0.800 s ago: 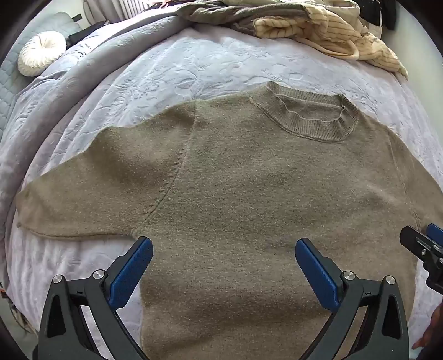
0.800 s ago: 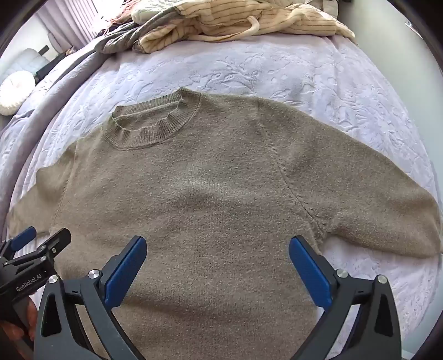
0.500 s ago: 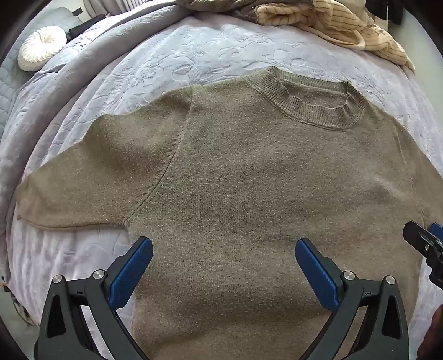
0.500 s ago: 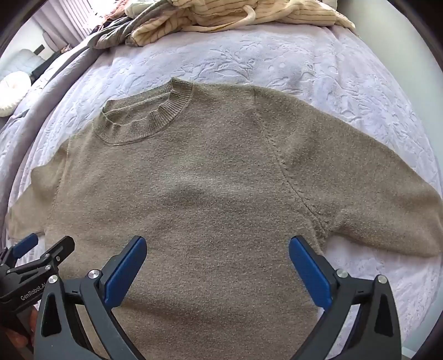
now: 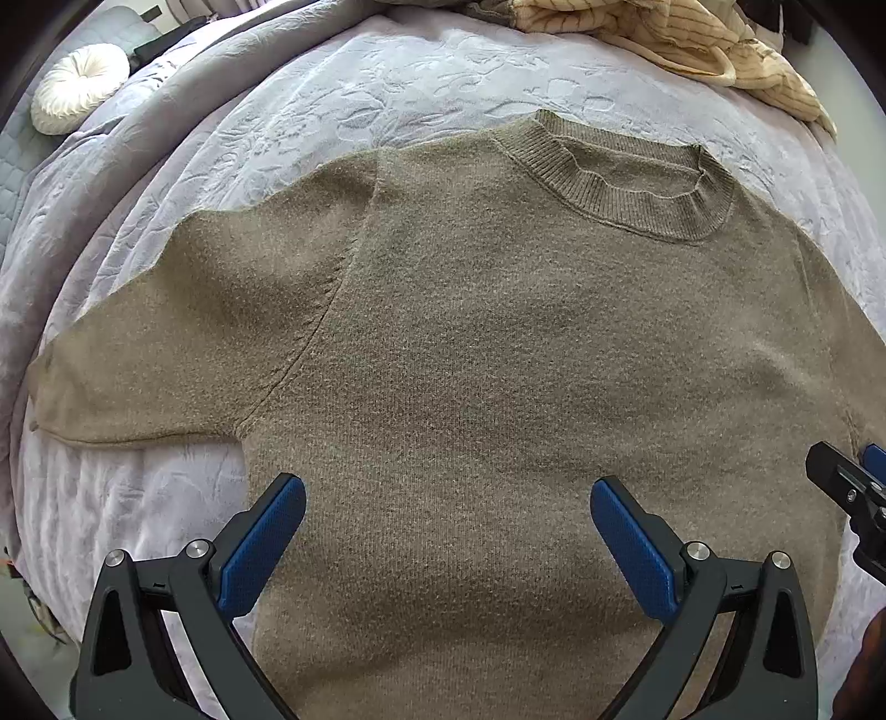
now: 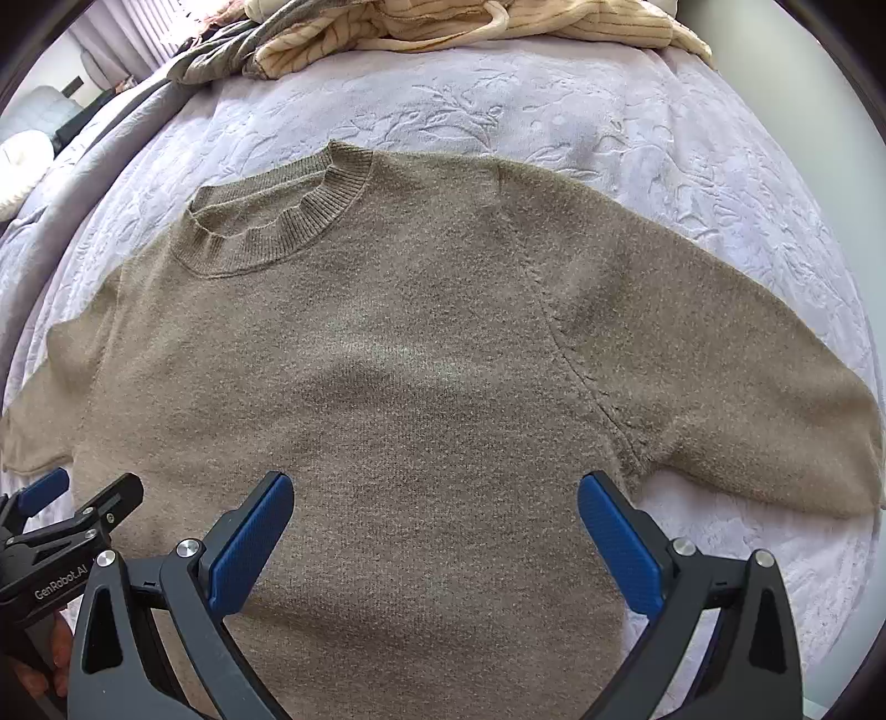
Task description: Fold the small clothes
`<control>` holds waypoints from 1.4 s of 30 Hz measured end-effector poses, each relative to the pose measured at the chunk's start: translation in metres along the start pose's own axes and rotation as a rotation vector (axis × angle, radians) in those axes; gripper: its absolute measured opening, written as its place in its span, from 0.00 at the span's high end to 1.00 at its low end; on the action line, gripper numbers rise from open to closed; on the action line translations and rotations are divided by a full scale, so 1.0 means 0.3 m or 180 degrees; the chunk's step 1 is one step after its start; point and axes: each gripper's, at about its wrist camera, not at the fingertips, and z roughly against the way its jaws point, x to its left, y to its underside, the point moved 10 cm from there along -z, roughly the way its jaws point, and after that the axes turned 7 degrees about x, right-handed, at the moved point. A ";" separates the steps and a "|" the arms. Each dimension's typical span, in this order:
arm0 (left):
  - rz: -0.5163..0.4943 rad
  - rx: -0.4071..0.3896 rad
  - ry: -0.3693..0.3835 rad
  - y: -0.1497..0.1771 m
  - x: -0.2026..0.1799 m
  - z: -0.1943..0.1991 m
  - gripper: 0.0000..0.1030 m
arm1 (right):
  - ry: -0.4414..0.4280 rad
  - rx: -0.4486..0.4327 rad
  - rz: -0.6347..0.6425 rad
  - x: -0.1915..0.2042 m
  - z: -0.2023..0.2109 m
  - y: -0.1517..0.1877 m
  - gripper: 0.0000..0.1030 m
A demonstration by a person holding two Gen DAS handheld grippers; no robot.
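1. Compared with the earlier frames, the olive-brown knit sweater [image 5: 498, 387] is seen larger in both wrist views, and its ribbed collar [image 5: 626, 183] is found nearer the upper part of each picture; the pile of clothes at the far end has been pushed closer to the top edge.
2. The sweater is laid flat, front up, on a pale lilac embossed bedspread [image 5: 387, 83], with the collar pointing away from the cameras and both sleeves spread out to the sides.
3. The left sleeve [image 5: 166, 343] is seen stretched toward the left edge of the left wrist view; the right sleeve [image 6: 747, 387] is seen stretched toward the right edge of the right wrist view.
4. The left gripper [image 5: 447, 531] is held above the lower body of the sweater, pointing steeply down, with its blue pads [image 5: 260, 545] spread wide apart and nothing clamped between them.
5. The right gripper [image 6: 434, 526] is held likewise over the lower body, its blue pads [image 6: 249, 540] wide apart and nothing gripped.
6. Whether the pads touch the knit cannot be told.
7. Each gripper is glimpsed at the edge of the other's view, so the two are seen side by side.
8. A cream striped garment [image 6: 498, 27] is heaped at the far end of the bed, and a round white cushion [image 5: 77, 86] lies at the far left.
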 end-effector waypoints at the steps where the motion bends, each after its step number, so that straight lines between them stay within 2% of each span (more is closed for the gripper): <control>1: -0.0004 0.0000 -0.0001 0.005 -0.006 0.002 0.00 | 0.0000 0.0012 -0.0003 0.001 -0.002 -0.001 0.01; 14: -0.0115 -0.0006 -0.0063 0.061 -0.065 0.014 0.00 | -0.0003 0.0082 0.0017 0.024 -0.030 0.007 0.01; 36: -0.0130 0.0014 -0.0067 0.084 -0.038 -0.017 0.00 | 0.0028 0.0124 0.0016 0.073 -0.097 0.073 0.01; 42: -0.0119 0.0012 -0.0084 0.091 -0.059 -0.018 0.00 | 0.0018 0.0131 0.0010 0.044 -0.096 0.091 0.01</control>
